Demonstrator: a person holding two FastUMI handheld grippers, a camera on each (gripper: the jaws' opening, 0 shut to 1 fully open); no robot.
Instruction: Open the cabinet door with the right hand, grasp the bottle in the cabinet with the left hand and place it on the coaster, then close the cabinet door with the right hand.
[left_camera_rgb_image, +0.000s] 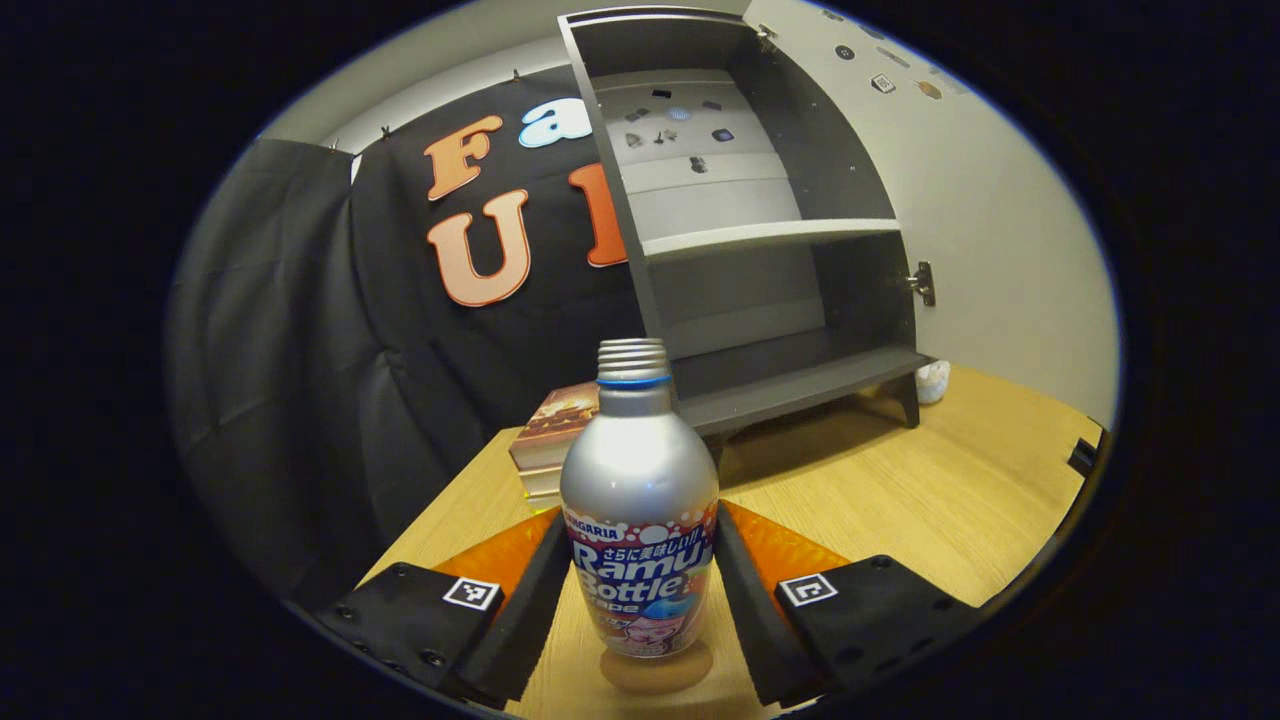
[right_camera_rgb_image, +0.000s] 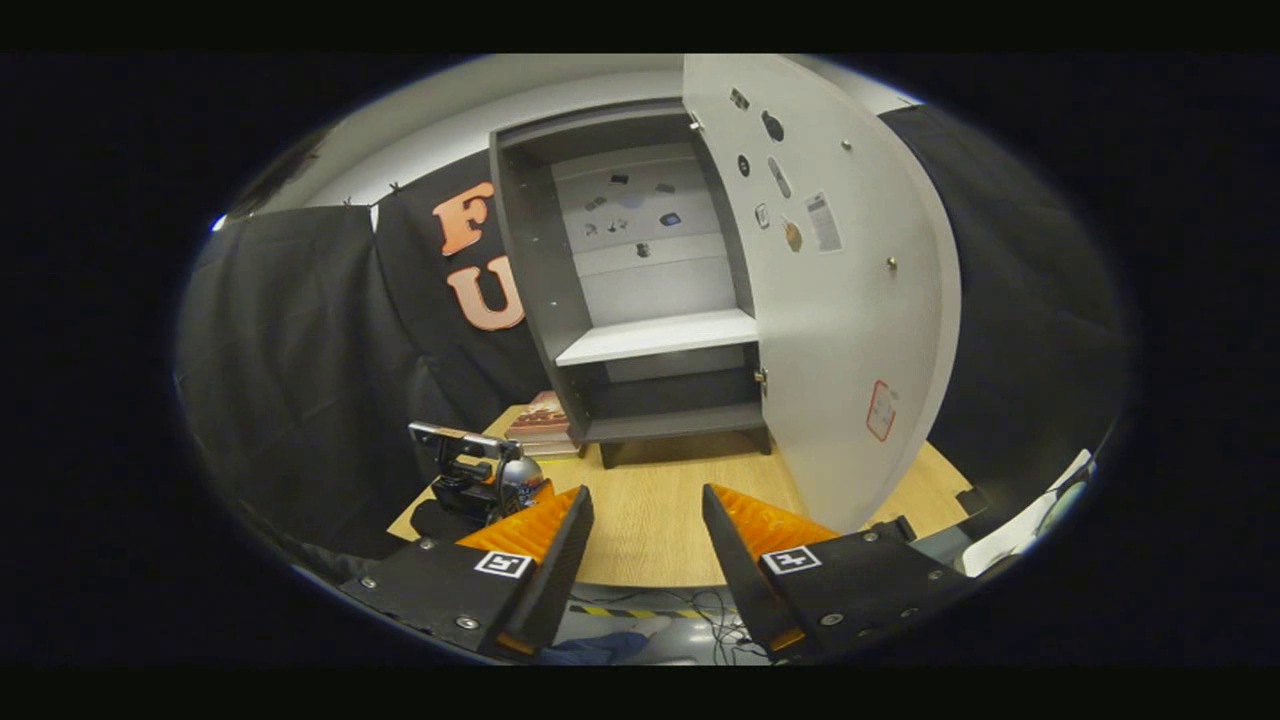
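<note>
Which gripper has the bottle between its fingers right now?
The left gripper: the bottle stands between its fingers, over the coaster. The right gripper hangs open with nothing between its fingers.

The coaster is mostly covered by the bottle standing on it. In the right gripper view the bottle is largely hidden behind the left gripper. The small items stuck on the cabinet door are too small to be made out.

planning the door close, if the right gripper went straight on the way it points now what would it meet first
Probably the cabinet: the right gripper points over bare table at its lower shelf. The open door stands just right of that line, though depth is unclear.
</note>
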